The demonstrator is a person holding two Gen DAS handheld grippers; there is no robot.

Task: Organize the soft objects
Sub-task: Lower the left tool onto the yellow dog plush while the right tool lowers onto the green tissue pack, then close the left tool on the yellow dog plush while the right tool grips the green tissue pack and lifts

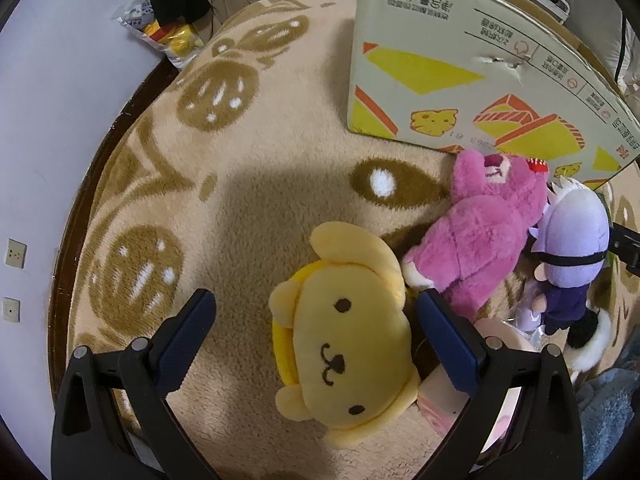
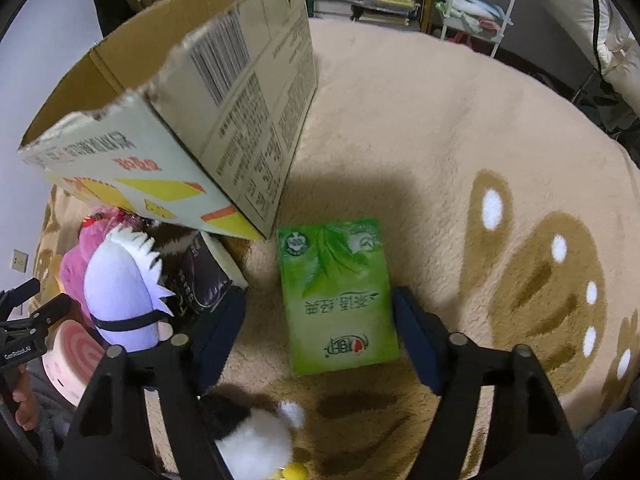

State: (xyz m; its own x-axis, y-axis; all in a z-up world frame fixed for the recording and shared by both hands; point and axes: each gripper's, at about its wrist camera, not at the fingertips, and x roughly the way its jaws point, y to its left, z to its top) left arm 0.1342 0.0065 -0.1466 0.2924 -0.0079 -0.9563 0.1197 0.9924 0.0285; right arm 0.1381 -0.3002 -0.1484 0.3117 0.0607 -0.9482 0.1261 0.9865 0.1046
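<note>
**Me:** Starting big: cardboard box stands on the plush rug, far left in the right wrist view, top open. Can't see its bottom, so contents unknown. It looks light and stiff; torn rim, so I'd drop things in rather than push on it.

**Checker:** Soft stuff?

**Me:** Pink plush bear lies against the box's near face, with the purple-haired doll touching it on the right. Yellow dog plush lies face up on the rug, near, left of the bear. All light and squashy, so I'd bite across the fat middle, not an ear.

**Checker:** Grippers?

**Me:** Left gripper is spread wide, straddling the dog's head, pads not pressing. Right gripper is partly spread around the green tissue pack, gaps on both sides, nothing pinched yet.

**Checker:** Tissue pack's handling?

**Me:** Probably light, with a slick wrapper that gives. Squeeze the long sides mid-length.

**Checker:** Smaller bits?

**Me:** Pink swirl cushion near left; black-and-white plush under my right gripper.
</note>
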